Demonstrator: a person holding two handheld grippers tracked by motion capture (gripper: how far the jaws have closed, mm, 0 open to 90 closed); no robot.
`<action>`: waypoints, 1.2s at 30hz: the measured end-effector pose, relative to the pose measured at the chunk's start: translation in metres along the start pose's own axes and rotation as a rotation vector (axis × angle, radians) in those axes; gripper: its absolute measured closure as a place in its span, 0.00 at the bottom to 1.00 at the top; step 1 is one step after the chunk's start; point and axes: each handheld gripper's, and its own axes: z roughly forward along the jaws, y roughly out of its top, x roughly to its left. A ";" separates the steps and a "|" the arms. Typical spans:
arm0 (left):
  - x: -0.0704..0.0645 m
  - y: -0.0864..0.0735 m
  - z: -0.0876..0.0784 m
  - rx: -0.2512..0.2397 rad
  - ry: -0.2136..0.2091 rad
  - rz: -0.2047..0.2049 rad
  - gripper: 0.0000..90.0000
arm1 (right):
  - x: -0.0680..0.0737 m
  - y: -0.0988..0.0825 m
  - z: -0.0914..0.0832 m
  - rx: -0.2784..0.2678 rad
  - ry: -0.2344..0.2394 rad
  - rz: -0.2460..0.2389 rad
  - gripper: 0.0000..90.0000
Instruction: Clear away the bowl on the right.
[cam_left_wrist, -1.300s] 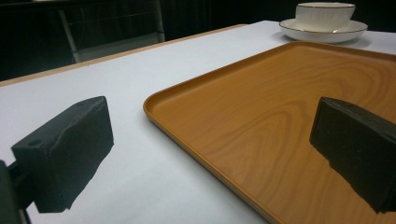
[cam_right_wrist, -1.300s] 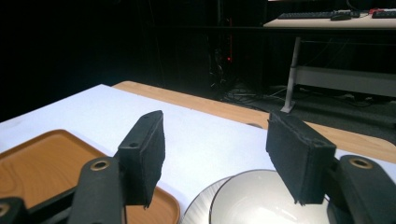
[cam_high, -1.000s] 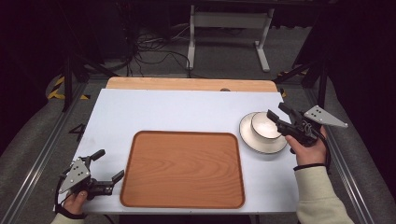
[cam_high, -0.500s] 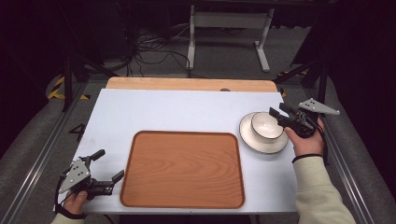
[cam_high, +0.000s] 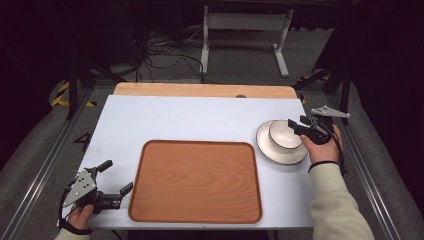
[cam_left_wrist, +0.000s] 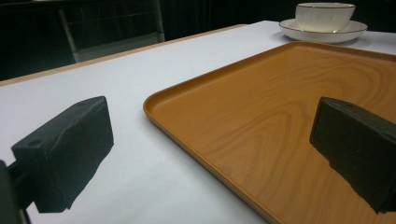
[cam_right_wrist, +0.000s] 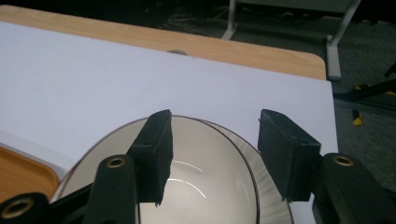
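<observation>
A white bowl (cam_high: 283, 135) stands on a white plate (cam_high: 280, 156) at the table's right side. My right gripper (cam_high: 298, 123) hangs over the bowl's right edge, tilted down. In the right gripper view the bowl (cam_right_wrist: 201, 186) lies under my right gripper (cam_right_wrist: 215, 122). One jaw is inside the rim and the other outside, over the plate (cam_right_wrist: 262, 183). The jaws have just been opening and neither pad presses on the rim. My left gripper (cam_high: 117, 176) rests open at the front left, beside the wooden tray (cam_high: 195, 180). Nothing is between its jaws (cam_left_wrist: 210, 154).
The tray (cam_left_wrist: 280, 116) lies bare in the middle front of the white tabletop (cam_high: 190, 120). A wooden strip (cam_high: 200, 90) runs along the far edge. Metal rails border both sides, and a frame and cables stand on the dark floor behind.
My right gripper has moved left and down, from beside the plate to over the bowl's rim. The left gripper has stayed in place.
</observation>
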 end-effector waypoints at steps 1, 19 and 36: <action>0.000 0.000 0.000 0.000 0.000 0.000 0.00 | -0.002 -0.002 0.005 0.029 -0.014 0.006 0.49; 0.000 0.000 0.000 -0.002 0.002 0.000 0.00 | -0.012 -0.017 0.023 0.286 -0.044 0.135 0.61; 0.000 0.000 0.000 0.001 0.002 0.003 0.00 | -0.012 -0.019 0.018 0.310 -0.092 0.303 0.91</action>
